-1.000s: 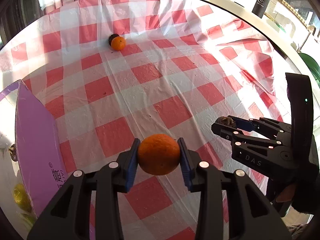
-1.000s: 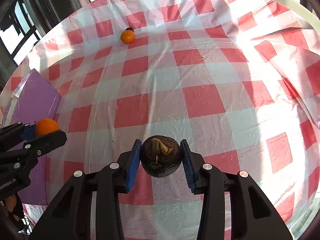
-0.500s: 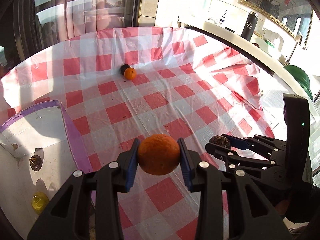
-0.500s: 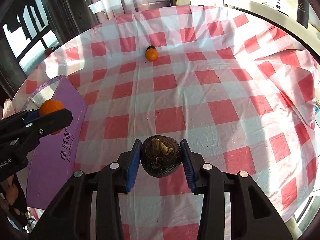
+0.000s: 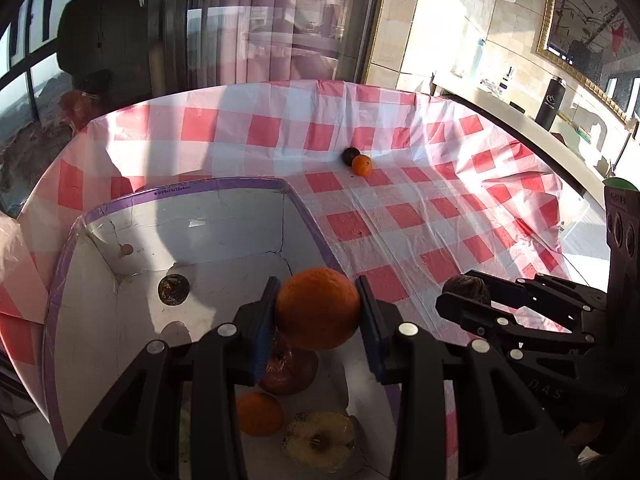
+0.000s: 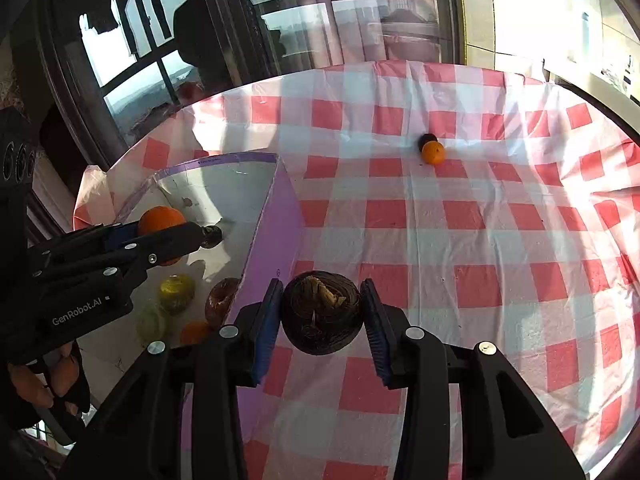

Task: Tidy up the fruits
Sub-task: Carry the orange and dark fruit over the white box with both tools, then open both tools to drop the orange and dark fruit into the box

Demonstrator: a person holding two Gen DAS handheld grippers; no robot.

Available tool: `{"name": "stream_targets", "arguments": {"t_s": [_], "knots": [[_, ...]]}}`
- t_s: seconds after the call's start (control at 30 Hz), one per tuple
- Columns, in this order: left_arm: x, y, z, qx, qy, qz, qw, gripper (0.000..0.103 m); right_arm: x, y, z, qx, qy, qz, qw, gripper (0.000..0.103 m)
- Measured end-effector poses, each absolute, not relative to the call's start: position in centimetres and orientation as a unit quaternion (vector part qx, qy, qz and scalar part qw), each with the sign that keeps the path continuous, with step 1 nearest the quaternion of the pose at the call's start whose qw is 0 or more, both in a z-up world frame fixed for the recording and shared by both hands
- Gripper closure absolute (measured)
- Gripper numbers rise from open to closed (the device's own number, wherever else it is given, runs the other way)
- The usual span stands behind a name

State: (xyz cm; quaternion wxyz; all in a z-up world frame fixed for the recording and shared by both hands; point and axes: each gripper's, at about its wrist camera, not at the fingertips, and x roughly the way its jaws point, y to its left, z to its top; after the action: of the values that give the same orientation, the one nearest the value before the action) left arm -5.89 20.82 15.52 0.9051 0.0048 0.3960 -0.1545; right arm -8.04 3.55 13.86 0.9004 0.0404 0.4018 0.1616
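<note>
My left gripper [image 5: 318, 312] is shut on an orange [image 5: 318, 308] and hangs over the open purple-rimmed box [image 5: 180, 192]. Inside the box lie a dark round fruit [image 5: 173, 289], a reddish apple [image 5: 288, 374], a small orange [image 5: 259, 414] and an apple half [image 5: 320, 440]. My right gripper [image 6: 322, 314] is shut on a dark brown round fruit [image 6: 322, 312] above the checked cloth, just right of the box's purple wall [image 6: 276, 232]. In the right wrist view the left gripper [image 6: 160, 240] shows over the box with its orange [image 6: 162, 220]. Far back on the cloth sit a small orange [image 5: 361, 165] and a dark fruit [image 5: 351, 155], touching.
A red-and-white checked cloth [image 5: 420, 216] covers the table. A counter with a black bottle [image 5: 553, 100] runs along the right. Windows stand behind the table's far edge. A hand [image 6: 44, 376] holds the left gripper at the lower left of the right wrist view.
Both grippers rose and swung left toward the box with their fruits held. The box's inside has come into view under the left gripper; the far orange pair looks farther away.
</note>
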Motion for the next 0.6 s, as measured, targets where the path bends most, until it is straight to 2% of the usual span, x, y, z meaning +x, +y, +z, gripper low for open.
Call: {"name": "stream_targets", "arguments": {"t_s": [0.3,0.6], "knots": [[-6.4,27.3,14.0,-0.015,0.421,-0.08,0.903,0.065,-8.7,9.3,14.9,-0.005,0.394,0.231,0.89,0.063],[-6.4,30.5,11.9,-0.007,0.46,-0.008,0.888,0.065,-10.6,14.9,13.7,-0.081,0.409,0.307,0.856,0.063]]}}
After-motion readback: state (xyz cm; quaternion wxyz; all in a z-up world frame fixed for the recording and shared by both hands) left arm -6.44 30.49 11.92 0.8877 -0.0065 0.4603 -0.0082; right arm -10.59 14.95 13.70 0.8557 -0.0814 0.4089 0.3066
